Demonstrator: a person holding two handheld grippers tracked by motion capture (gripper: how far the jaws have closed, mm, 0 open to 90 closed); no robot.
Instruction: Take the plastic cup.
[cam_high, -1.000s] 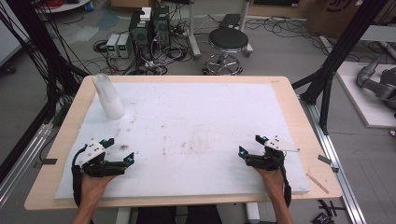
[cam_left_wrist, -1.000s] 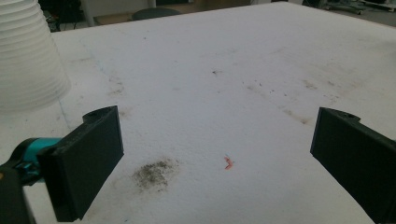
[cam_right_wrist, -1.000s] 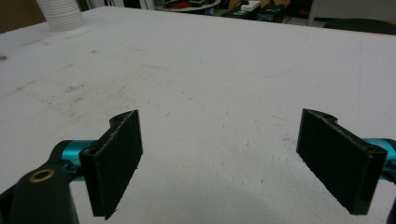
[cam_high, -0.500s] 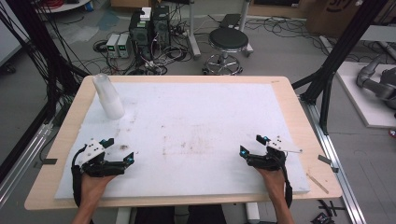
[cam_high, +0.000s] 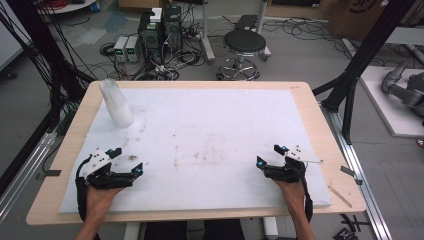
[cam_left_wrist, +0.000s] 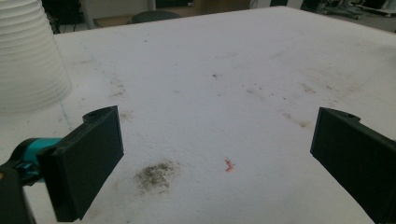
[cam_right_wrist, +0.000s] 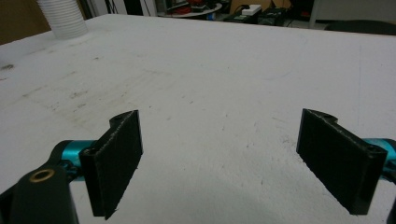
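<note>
A stack of white ribbed cups (cam_high: 116, 104) stands upside down at the far left of the white mat (cam_high: 210, 120). My left gripper (cam_high: 128, 161) rests near the front left of the mat, open, nothing between its jaws. In the left gripper view the left gripper (cam_left_wrist: 217, 154) is open wide and the cup stack (cam_left_wrist: 28, 56) rises ahead to the left. My right gripper (cam_high: 269, 155) rests at the front right, open and holding nothing. The right gripper view has the right gripper (cam_right_wrist: 219, 154) open over bare mat, with the cup stack (cam_right_wrist: 63, 18) far off.
The mat covers a wooden table (cam_high: 312, 112) and bears faint brown stains (cam_high: 200, 155). A dark smudge (cam_left_wrist: 156, 175) and a red speck (cam_left_wrist: 229, 164) lie between the left jaws. A thin wooden stick (cam_high: 340, 196) lies at the table's right front. A stool (cam_high: 243, 42) stands beyond the table.
</note>
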